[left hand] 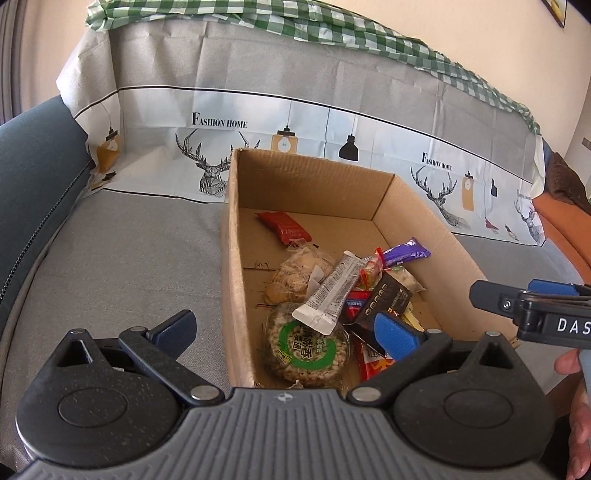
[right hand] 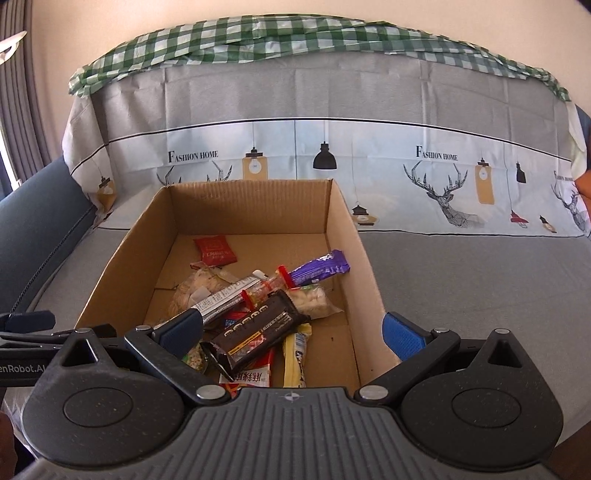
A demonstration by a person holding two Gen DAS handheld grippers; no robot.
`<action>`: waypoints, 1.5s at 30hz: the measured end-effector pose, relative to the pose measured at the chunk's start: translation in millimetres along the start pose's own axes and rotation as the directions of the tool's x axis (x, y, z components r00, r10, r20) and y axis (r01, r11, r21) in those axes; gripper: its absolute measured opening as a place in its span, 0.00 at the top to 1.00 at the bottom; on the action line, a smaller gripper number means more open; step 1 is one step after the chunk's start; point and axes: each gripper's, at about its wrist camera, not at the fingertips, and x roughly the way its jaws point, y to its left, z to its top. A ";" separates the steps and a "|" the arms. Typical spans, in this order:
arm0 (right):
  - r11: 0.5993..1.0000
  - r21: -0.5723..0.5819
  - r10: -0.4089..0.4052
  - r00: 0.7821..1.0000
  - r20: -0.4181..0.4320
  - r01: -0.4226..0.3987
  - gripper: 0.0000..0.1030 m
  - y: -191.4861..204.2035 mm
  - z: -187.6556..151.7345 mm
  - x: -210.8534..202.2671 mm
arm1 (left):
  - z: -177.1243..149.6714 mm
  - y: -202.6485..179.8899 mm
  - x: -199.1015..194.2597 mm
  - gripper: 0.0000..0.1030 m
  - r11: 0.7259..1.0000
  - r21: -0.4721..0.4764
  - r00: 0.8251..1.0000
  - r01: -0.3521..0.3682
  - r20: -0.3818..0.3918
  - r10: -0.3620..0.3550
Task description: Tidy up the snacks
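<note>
One open cardboard box (right hand: pixel 343 221) holds mixed snacks: one red packet (right hand: pixel 215 250), one purple bar (right hand: pixel 320 266), one black bar (right hand: pixel 258 328). Left gripper (left hand: pixel 284 328) and right gripper (right hand: pixel 291 328) both stand apart, empty.

A grey cover (right hand: pixel 461 280) with a pale printed band lies over the sofa seat and runs up its backrest. The band (right hand: pixel 295 177) shows geometric deer heads (right hand: pixel 447 199), hanging lamps (right hand: pixel 325 157) and the words "FASHION HOME" (left hand: pixel 219 121). A green-and-white checked cloth (right hand: pixel 258 37) is draped along the top of the backrest, crumpled at its left end. A dark blue cushion (left hand: pixel 33 177) stands at the left, beside the cover's edge. At the far right an orange cushion (left hand: pixel 561 229) shows, with something brown above it. Behind is a cream wall (right hand: pixel 92 26), with a grey curtain (right hand: pixel 22 92) at the left.
</note>
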 end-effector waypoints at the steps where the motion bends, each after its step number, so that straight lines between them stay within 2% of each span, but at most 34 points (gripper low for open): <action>1: 1.000 -0.005 0.001 1.000 0.000 -0.001 0.01 1.0 -0.3 0.1 | 0.2 -0.1 0.4 0.00 1.000 -0.002 1.000 0.003 -0.001 -0.003; 45: 0.999 -0.036 0.015 1.000 0.001 -0.015 0.01 4.0 -1.4 2.1 | -0.4 -6.7 6.6 0.00 0.999 0.018 0.999 0.032 0.001 -0.032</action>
